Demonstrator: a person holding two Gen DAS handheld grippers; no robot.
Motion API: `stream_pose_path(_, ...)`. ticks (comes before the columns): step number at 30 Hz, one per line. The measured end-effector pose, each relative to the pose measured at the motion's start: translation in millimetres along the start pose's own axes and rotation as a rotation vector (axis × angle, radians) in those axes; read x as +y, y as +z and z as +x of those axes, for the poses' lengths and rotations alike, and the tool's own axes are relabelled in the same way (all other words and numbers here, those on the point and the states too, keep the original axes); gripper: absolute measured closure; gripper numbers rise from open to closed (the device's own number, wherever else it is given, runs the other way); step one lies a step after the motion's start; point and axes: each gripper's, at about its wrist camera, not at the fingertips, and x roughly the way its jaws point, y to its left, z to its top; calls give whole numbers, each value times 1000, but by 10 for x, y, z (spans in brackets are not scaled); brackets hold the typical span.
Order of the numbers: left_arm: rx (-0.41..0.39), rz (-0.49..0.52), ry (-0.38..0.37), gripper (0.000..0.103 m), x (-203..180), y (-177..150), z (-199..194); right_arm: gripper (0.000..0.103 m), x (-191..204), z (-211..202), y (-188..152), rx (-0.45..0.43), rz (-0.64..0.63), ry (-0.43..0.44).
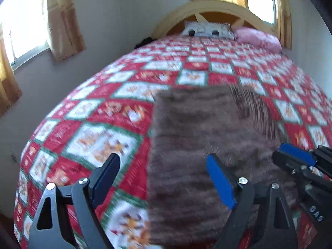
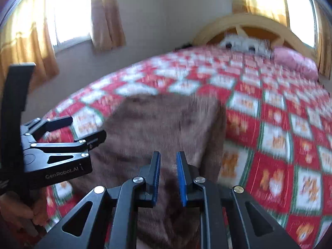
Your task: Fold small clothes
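A brown fuzzy garment (image 1: 197,141) lies flat on the red, white and green patterned bedspread (image 1: 99,108), folded into a rough rectangle. My left gripper (image 1: 164,166) is wide open and empty above the garment's near left edge. My right gripper (image 2: 168,157) hovers over the garment (image 2: 161,124) near its front right part, jaws a narrow gap apart with nothing between them. The right gripper shows at the right edge of the left wrist view (image 1: 298,159). The left gripper shows at the left of the right wrist view (image 2: 87,126).
The bed has a curved wooden headboard (image 1: 207,8), a grey-white pillow (image 1: 207,30) and a pink pillow (image 1: 257,37) at its far end. Walls, windows and yellow curtains (image 1: 64,18) stand to the left and behind.
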Motion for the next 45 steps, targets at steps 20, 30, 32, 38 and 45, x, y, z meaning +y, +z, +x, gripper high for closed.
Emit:
stream_pose_path(20,29,61,31,3,-152,-355,-148,86,253,-292,-503,29,-43,-126)
stream_pose_path(30,9,64,-21,3,-169,-415,-520,76,164,-778,-515,3,119,-106)
stream_pose_path(32,-47,63,-37,3,-187,-354,-720,48,192,-1001,-499,-46,133,-148)
stream_pose_path(38,-224,64,-39,0,-182,-177,-1361,30,293,-1571,-385,-196,145,-213)
stream_pose_path(45,-332,29,-30,0,37,-25,-1812,30,301,-2061,-174,-288,216,-208)
